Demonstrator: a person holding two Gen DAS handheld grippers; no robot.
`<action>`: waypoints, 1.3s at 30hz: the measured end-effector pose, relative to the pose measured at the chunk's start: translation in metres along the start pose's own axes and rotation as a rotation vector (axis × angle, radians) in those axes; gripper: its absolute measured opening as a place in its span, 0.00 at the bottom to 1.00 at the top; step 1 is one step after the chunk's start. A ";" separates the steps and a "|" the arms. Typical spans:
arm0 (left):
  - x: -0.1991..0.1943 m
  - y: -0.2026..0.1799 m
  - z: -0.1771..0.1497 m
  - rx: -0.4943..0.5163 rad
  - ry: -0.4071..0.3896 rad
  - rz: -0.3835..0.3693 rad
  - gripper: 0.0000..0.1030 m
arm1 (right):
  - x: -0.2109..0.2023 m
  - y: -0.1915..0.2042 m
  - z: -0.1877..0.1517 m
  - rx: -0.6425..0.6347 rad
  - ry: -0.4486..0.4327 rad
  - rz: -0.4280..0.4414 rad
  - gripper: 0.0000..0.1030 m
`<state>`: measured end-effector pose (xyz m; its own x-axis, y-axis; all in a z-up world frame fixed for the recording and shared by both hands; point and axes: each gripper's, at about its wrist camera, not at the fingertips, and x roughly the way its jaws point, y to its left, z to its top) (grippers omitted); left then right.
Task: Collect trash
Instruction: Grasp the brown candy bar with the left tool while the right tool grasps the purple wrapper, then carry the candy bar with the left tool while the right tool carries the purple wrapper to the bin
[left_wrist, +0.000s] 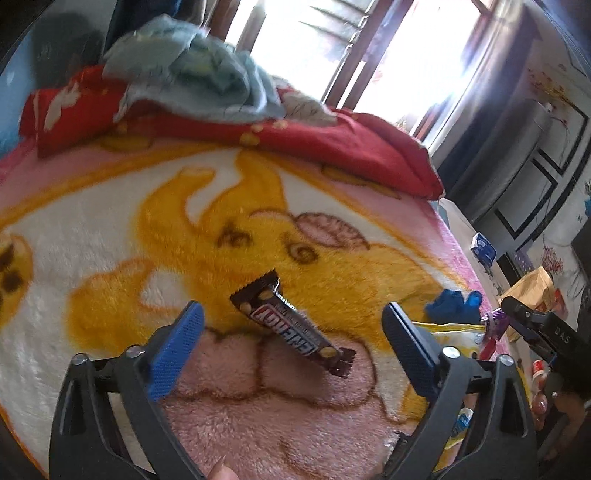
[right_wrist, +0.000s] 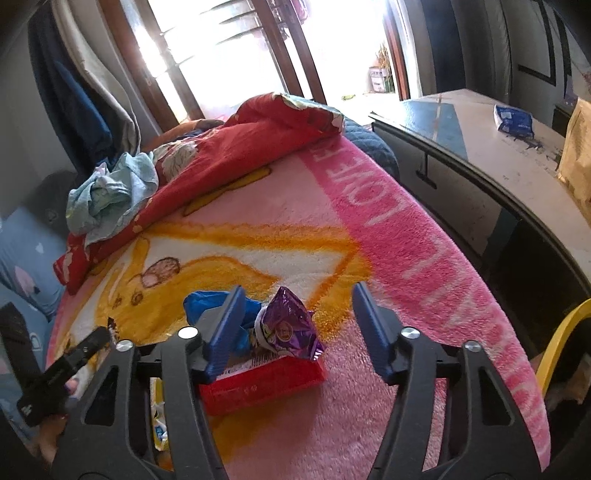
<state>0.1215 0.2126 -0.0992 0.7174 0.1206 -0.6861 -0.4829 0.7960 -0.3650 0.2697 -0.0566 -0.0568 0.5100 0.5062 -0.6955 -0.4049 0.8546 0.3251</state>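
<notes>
A brown candy bar wrapper (left_wrist: 291, 323) lies on the fleece blanket (left_wrist: 110, 229), between the open fingers of my left gripper (left_wrist: 295, 354), which hovers over it. In the right wrist view a purple snack wrapper (right_wrist: 288, 325) leans on a red box (right_wrist: 258, 384), with a blue crumpled item (right_wrist: 207, 306) behind and a yellow wrapper (right_wrist: 159, 417) to the left. My right gripper (right_wrist: 299, 332) is open around the purple wrapper and red box. The blue item (left_wrist: 454, 304) and yellow wrapper (left_wrist: 450, 330) also show in the left wrist view.
A red quilt (right_wrist: 236, 162) with a light blue cloth (right_wrist: 110, 188) is bunched at the bed's far end. A white cabinet (right_wrist: 480, 155) with a blue packet (right_wrist: 513, 118) stands right of the bed. A yellow chair edge (right_wrist: 561, 332) shows at the right.
</notes>
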 end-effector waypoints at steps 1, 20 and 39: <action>0.002 0.001 0.000 -0.004 0.007 0.007 0.75 | 0.002 -0.001 0.000 0.001 0.007 0.005 0.39; -0.010 -0.017 0.003 0.056 -0.005 0.017 0.19 | -0.033 0.001 -0.008 -0.038 -0.031 0.006 0.15; -0.057 -0.125 -0.005 0.238 -0.061 -0.199 0.19 | -0.105 -0.020 -0.012 -0.013 -0.127 0.046 0.15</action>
<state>0.1388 0.1031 -0.0180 0.8184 -0.0219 -0.5742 -0.2038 0.9232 -0.3257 0.2152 -0.1283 0.0027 0.5821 0.5559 -0.5934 -0.4395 0.8291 0.3455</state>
